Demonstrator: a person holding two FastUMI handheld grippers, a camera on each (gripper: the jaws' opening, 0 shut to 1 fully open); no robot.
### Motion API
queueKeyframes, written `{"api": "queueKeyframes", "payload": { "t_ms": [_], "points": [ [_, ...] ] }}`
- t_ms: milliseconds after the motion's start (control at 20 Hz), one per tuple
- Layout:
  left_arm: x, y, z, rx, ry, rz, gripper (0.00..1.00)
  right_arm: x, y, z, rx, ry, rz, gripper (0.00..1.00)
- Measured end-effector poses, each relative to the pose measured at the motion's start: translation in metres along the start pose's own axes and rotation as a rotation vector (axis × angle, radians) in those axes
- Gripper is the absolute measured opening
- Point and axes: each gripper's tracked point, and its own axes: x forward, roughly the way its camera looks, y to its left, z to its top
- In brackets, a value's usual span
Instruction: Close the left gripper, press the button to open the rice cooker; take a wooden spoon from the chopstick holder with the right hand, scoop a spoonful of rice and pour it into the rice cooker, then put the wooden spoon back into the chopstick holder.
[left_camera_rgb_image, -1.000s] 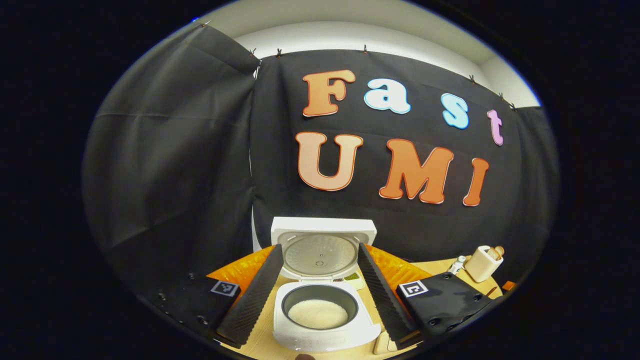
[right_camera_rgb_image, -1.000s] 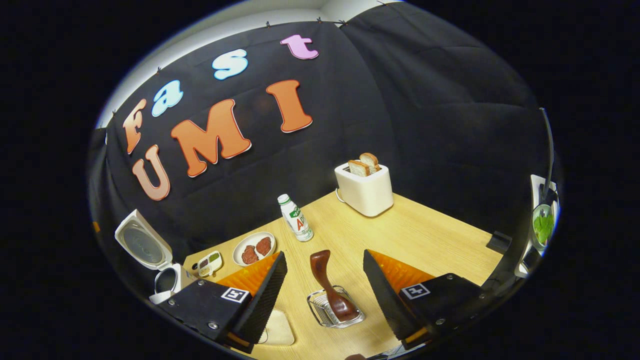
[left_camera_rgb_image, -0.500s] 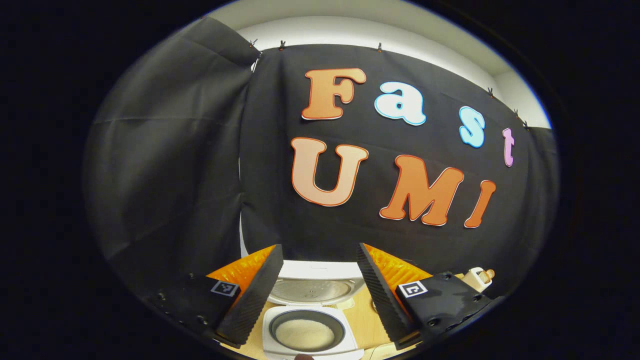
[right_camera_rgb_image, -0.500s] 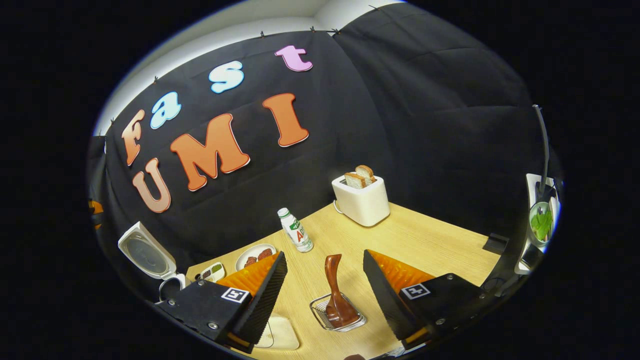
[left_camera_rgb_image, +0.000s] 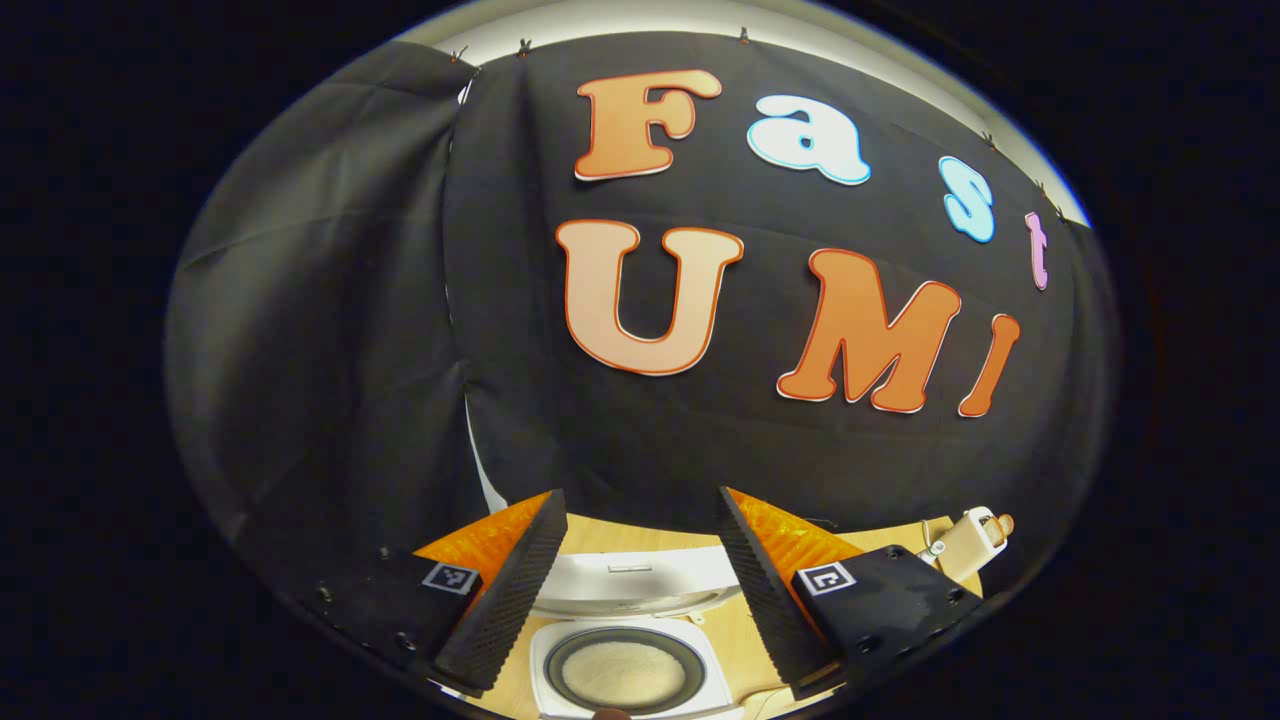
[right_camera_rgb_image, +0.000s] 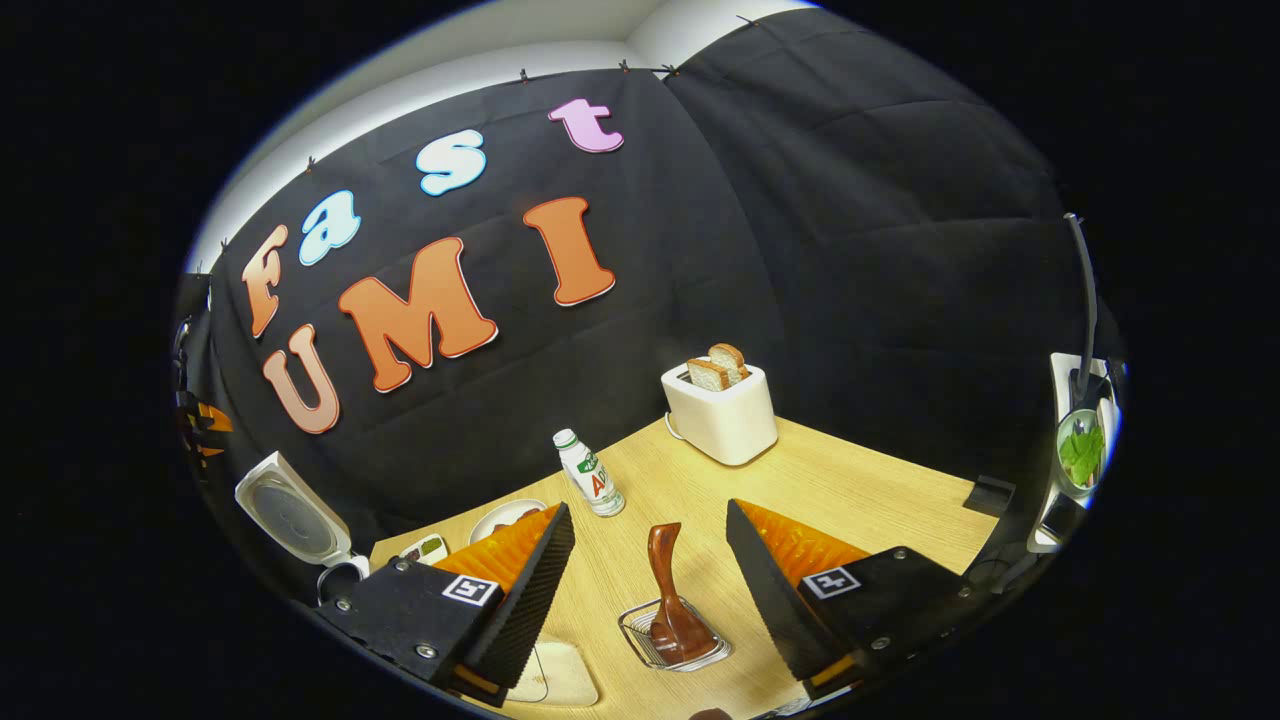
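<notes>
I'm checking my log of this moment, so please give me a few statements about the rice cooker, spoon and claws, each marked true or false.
1. The rice cooker lid is open. True.
2. The wooden spoon is gripped in the right claw. False: it stands in the wire holder, and the claw is open, apart from it.
3. The cooker's pot has white rice in it. True.
4. The left claw is shut. False: its jaws stand wide apart.
5. The toaster holds bread. True.
</notes>
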Motion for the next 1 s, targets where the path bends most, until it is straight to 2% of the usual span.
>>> {"api": "queueKeyframes", "payload": {
  "t_ms": [200,350,450,600,700,1000],
  "points": [
    [0.040,0.012,-0.026,0.024,0.105,0.046,1.00,-0.001,-0.001,-0.001,0.021,0.004,0.006,0.95],
    [0.058,0.012,-0.055,-0.032,0.205,0.034,1.00,0.000,-0.004,-0.005,0.045,0.011,0.005,0.95],
    [0.063,0.020,-0.063,0.023,0.196,0.063,1.00,0.001,-0.007,-0.011,0.063,0.029,0.004,0.95],
    [0.048,0.011,-0.074,0.033,0.192,0.021,0.99,0.000,-0.006,-0.012,0.088,0.027,0.012,0.95],
    [0.037,0.014,-0.092,0.025,0.212,0.025,0.99,-0.001,-0.002,-0.014,0.085,0.032,0.023,0.95],
    [-0.010,0.012,-0.172,0.003,0.238,0.012,1.00,-0.008,0.016,-0.002,0.062,0.016,0.065,0.95]
  ]
}}
